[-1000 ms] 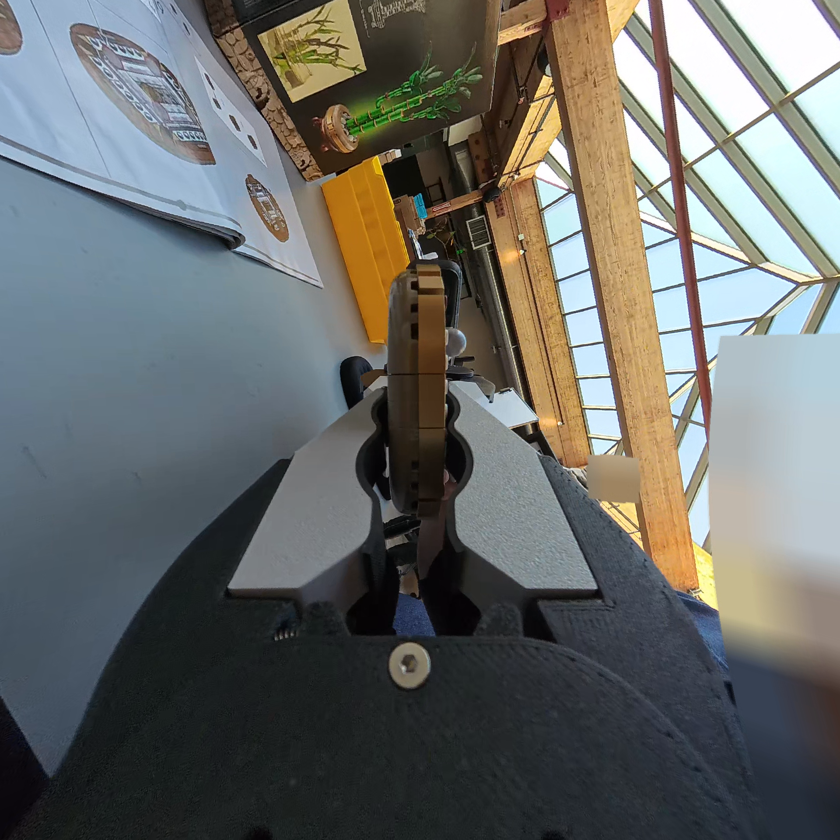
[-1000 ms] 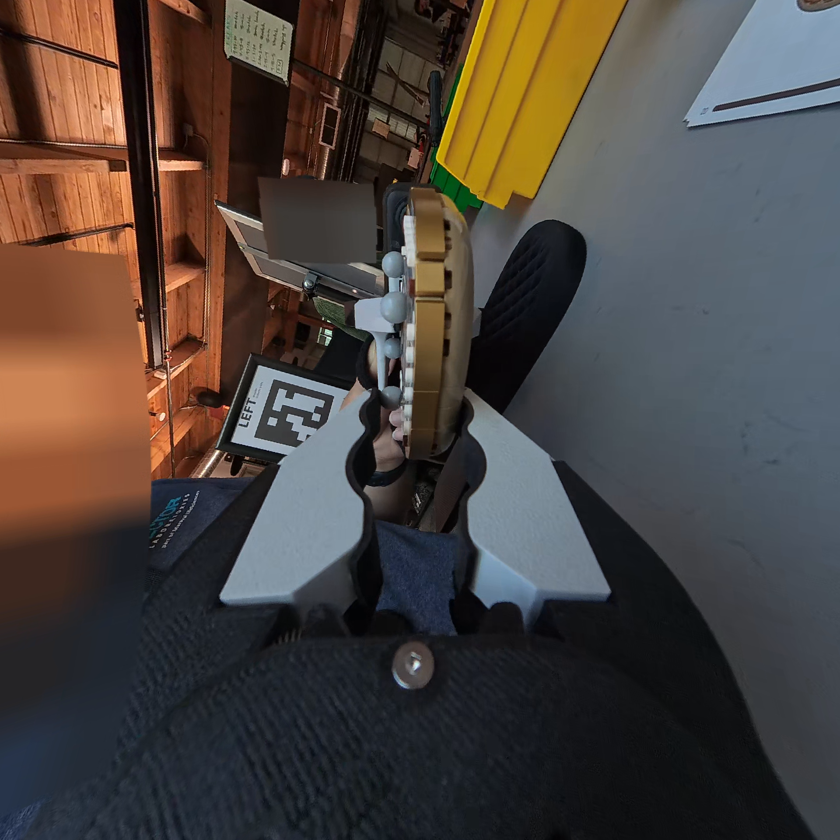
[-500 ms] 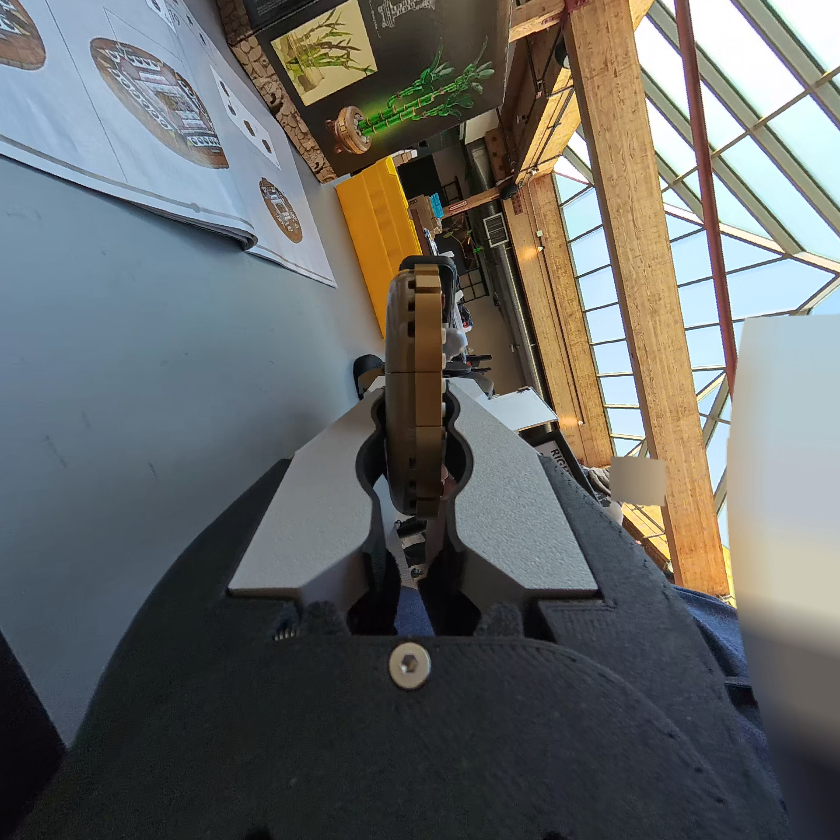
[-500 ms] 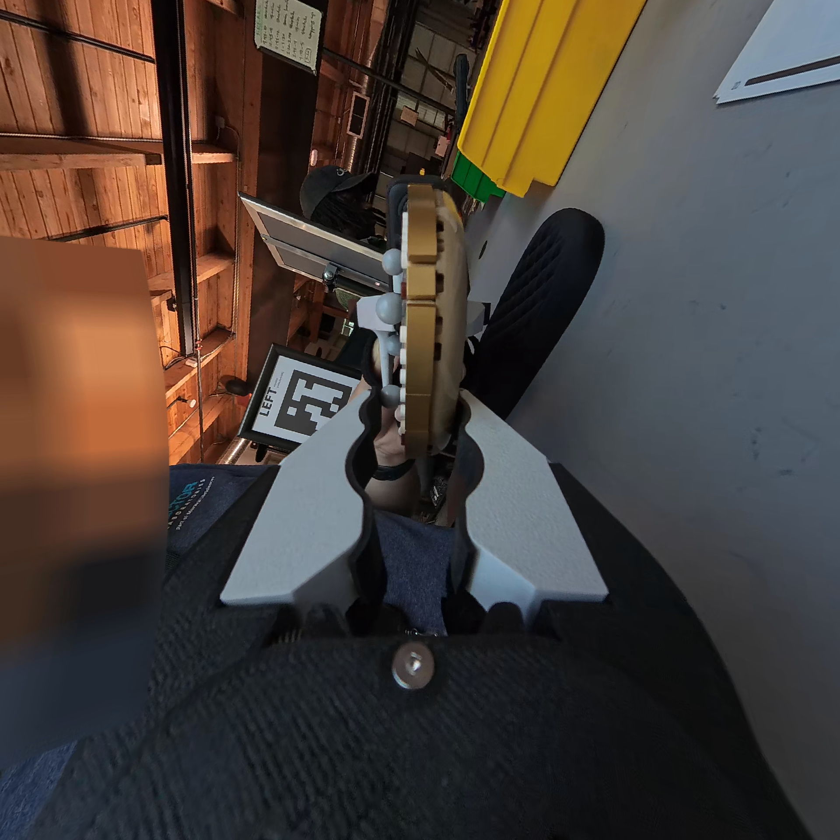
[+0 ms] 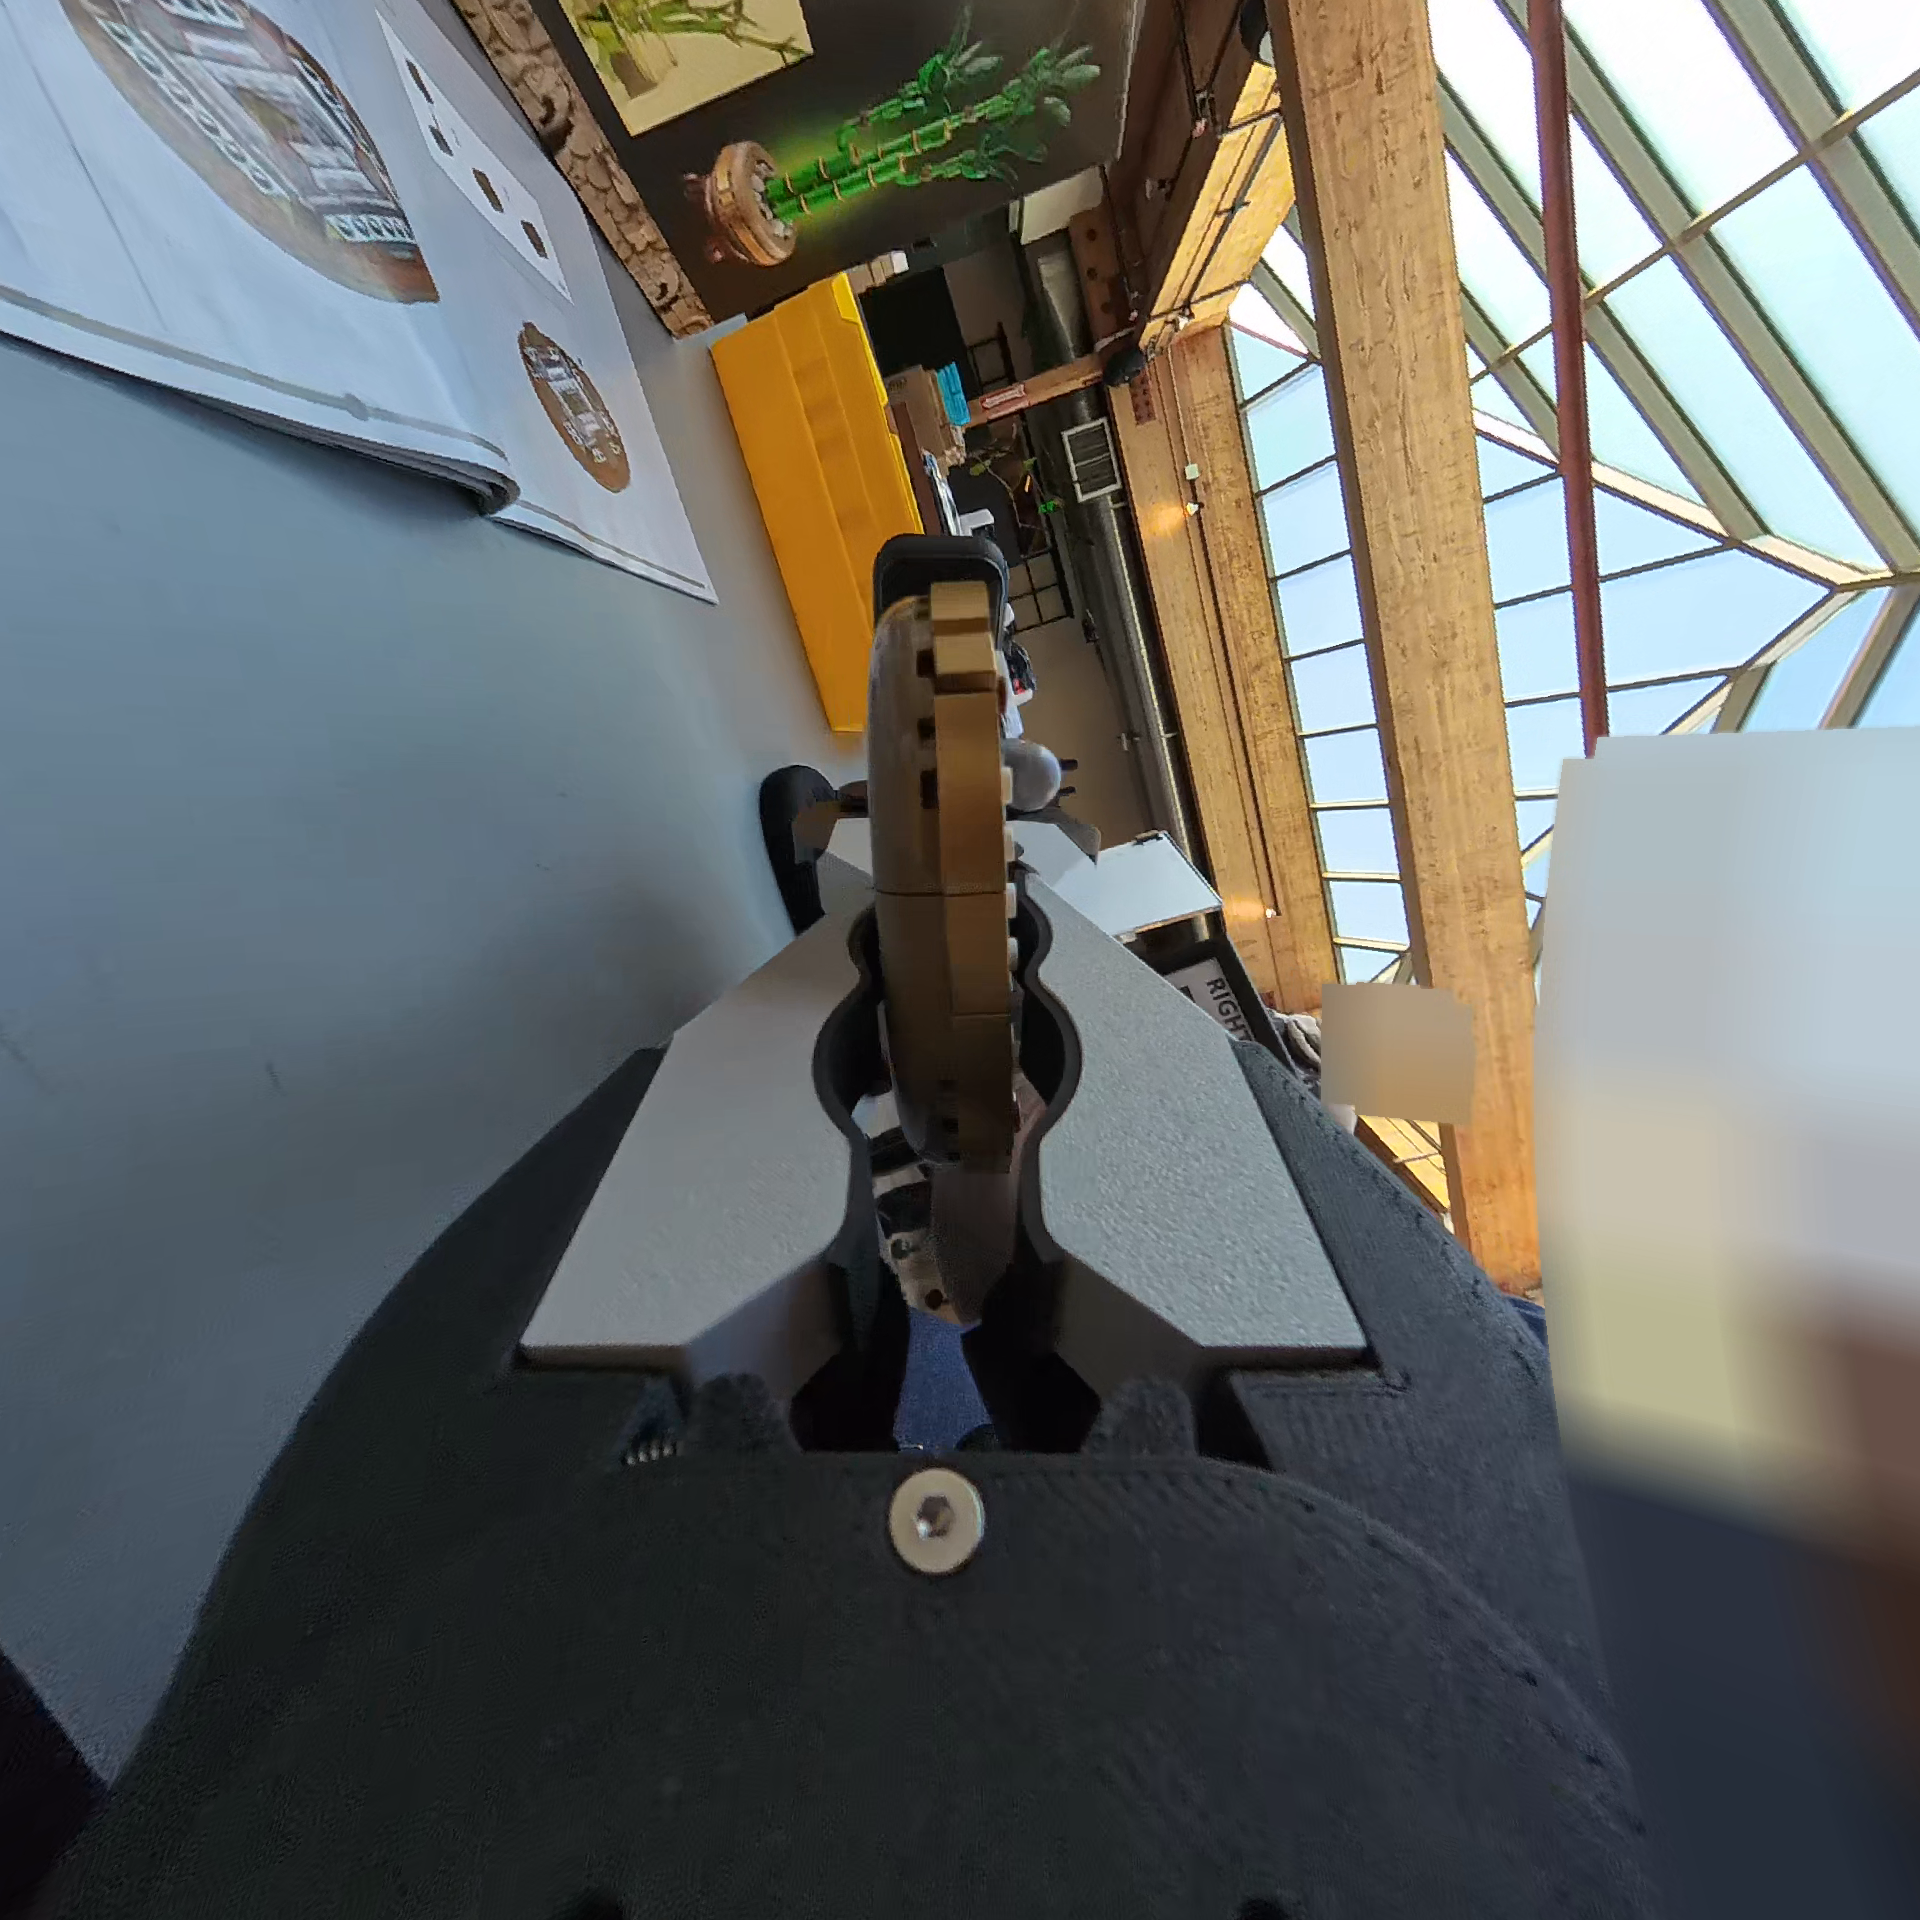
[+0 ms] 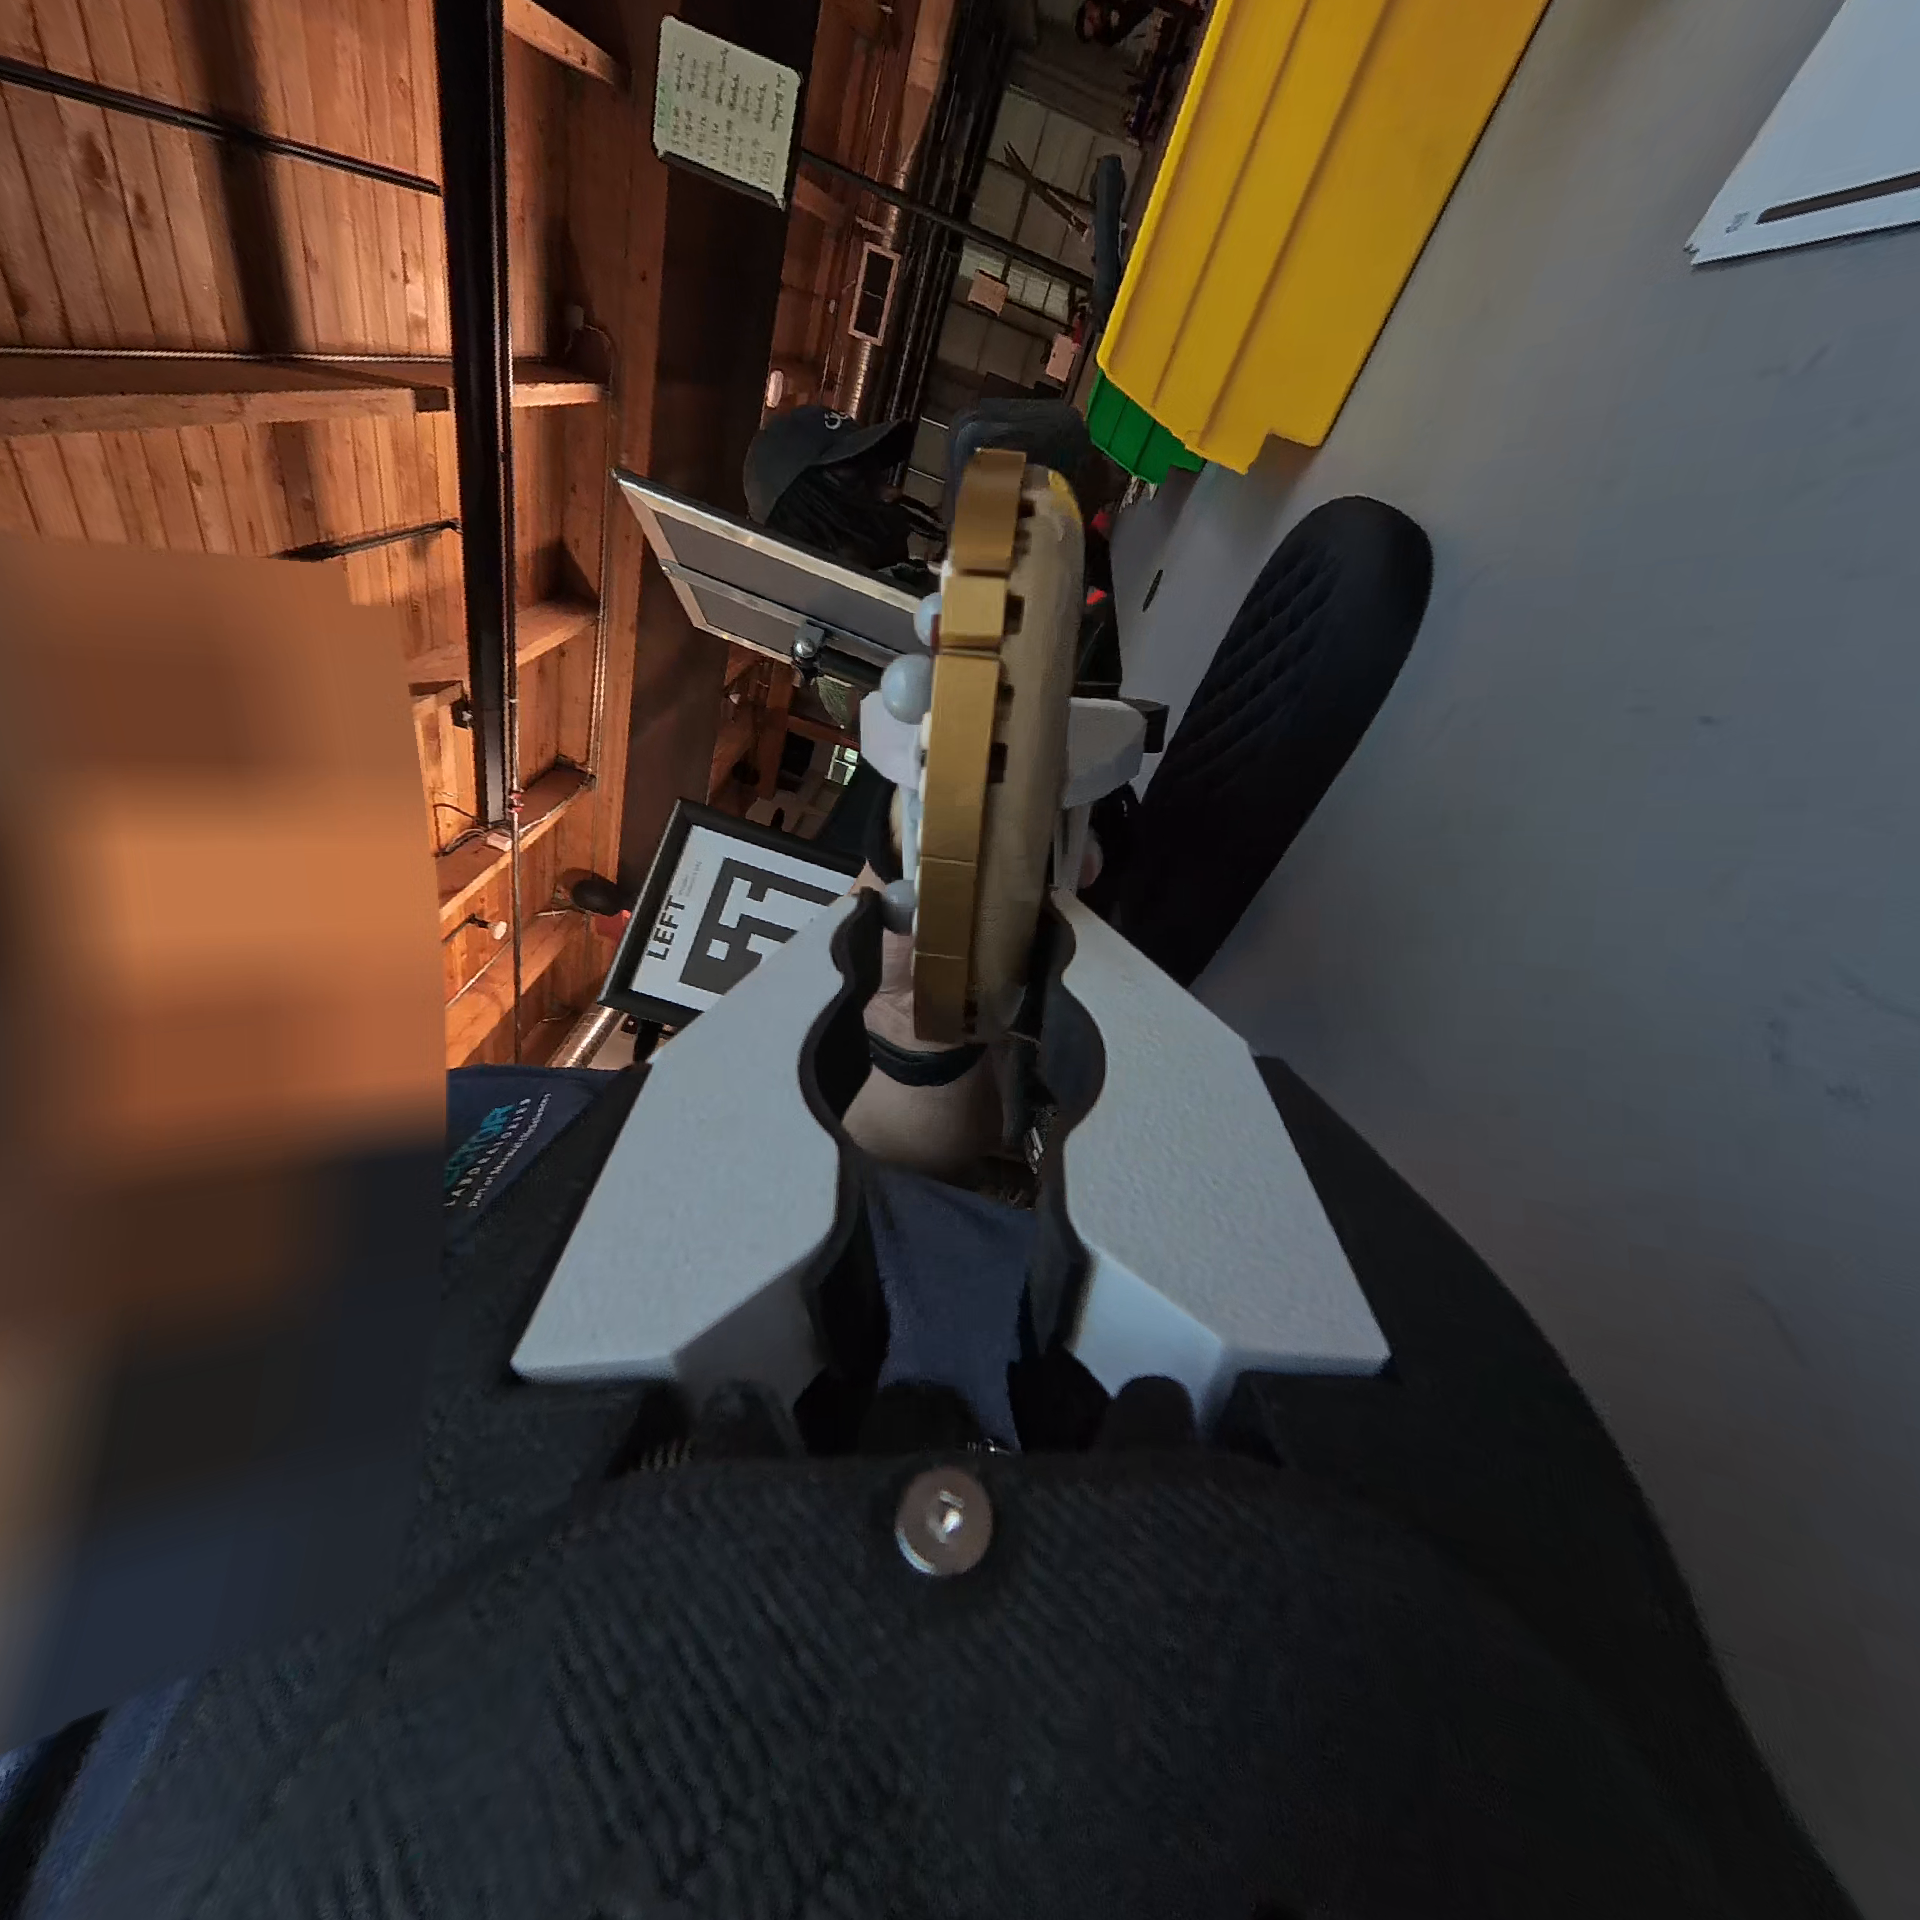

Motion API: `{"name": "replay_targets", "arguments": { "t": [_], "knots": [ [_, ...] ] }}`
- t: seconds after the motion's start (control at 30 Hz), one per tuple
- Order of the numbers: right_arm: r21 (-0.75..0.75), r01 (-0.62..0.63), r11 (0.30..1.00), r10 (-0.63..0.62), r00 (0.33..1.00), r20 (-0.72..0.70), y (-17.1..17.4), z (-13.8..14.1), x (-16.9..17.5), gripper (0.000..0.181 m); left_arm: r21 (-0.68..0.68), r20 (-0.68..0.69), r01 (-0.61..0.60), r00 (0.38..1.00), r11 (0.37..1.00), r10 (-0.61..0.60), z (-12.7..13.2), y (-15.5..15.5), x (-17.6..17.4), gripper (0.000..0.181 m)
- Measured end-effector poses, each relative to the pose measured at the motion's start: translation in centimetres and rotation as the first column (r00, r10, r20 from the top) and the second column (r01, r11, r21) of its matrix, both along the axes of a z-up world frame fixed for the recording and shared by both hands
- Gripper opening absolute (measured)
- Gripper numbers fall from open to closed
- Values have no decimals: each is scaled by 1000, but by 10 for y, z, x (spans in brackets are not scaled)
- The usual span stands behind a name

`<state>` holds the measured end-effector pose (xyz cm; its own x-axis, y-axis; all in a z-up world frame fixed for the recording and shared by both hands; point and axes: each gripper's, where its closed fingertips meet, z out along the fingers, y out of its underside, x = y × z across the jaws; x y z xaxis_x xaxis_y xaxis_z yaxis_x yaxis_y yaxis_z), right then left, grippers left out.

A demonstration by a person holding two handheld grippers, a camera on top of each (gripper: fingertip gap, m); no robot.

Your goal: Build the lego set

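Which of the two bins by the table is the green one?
The smaller bin peeking out beneath the big yellow bin in the right wrist view.

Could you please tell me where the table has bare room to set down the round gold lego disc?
The grey table is bare between the open instruction booklet and the near edge. In the right wrist view, bare grey runs below the yellow bin. The booklet, bin and set box crowd the far end.

Claw around gold disc
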<state>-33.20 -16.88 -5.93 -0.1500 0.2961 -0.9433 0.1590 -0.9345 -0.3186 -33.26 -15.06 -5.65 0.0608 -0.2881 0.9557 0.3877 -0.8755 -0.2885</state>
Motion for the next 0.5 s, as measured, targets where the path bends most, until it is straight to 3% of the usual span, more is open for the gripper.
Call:
{"name": "replay_targets", "arguments": {
  "t": [0.13, 0.33, 0.43, 0.5],
  "knots": [
    [29, -5, 1000, 3, 999, 42, 1, 3, 2, 27, 40, -81, 53, 995, 998, -50, 1, -3, 4, 27],
    [126, 16, 992, -26, 997, 75, 6, 12, 1, 29, -41, 97, 86, 992, 995, -82, 10, 1, 3, 19],
    [231, 49, 972, -72, 993, 94, 15, 23, 5, 55, -107, 230, 119, 969, 987, -92, 20, 6, 0, 19],
    [402, 64, 913, -119, 987, 112, 22, 33, 13, 65, -127, 211, 147, 970, 981, -118, 23, 8, -1, 19]
  ]
}}
